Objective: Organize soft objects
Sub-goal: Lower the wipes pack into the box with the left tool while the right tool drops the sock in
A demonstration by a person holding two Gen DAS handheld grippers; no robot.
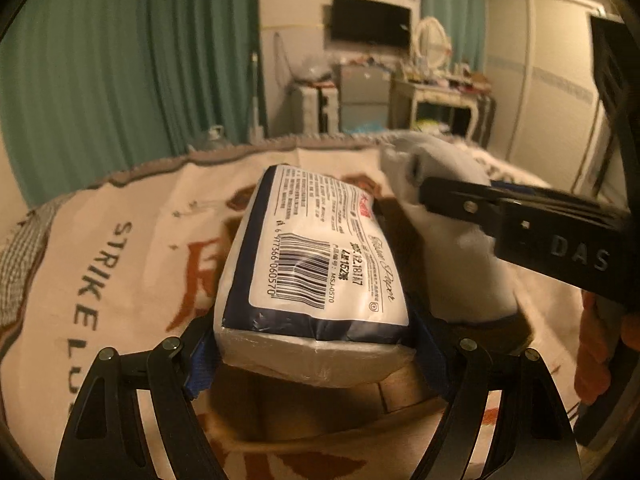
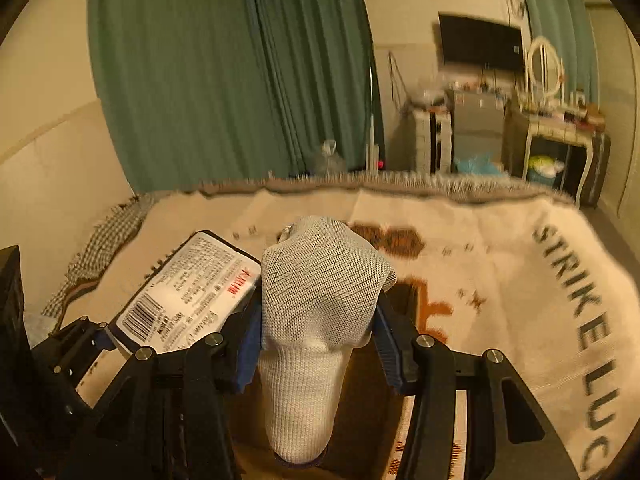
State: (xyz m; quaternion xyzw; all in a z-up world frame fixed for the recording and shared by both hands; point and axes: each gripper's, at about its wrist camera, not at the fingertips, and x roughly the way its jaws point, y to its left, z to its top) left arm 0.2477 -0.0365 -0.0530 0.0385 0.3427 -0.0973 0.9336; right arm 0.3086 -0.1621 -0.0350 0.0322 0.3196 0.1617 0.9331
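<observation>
Left wrist view: the left gripper (image 1: pixel 316 344) is clamped on a tissue pack (image 1: pixel 316 264), barcode up, over an open cardboard box (image 1: pixel 404 392) at 6 o'clock on the printed blanket (image 1: pixel 120 248). At 3 o'clock, the right gripper (image 1: pixel 424 194) pinches a white sock (image 1: pixel 460 264).

Right wrist view: the right gripper (image 2: pixel 318 344) squeezes the white sock (image 2: pixel 316 308); the tissue pack (image 2: pixel 188 296) sits at 9 o'clock. The box (image 2: pixel 368 412) interior is mostly hidden.

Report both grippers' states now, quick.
Left gripper: closed on the tissue pack.
Right gripper: closed on the white sock.
</observation>
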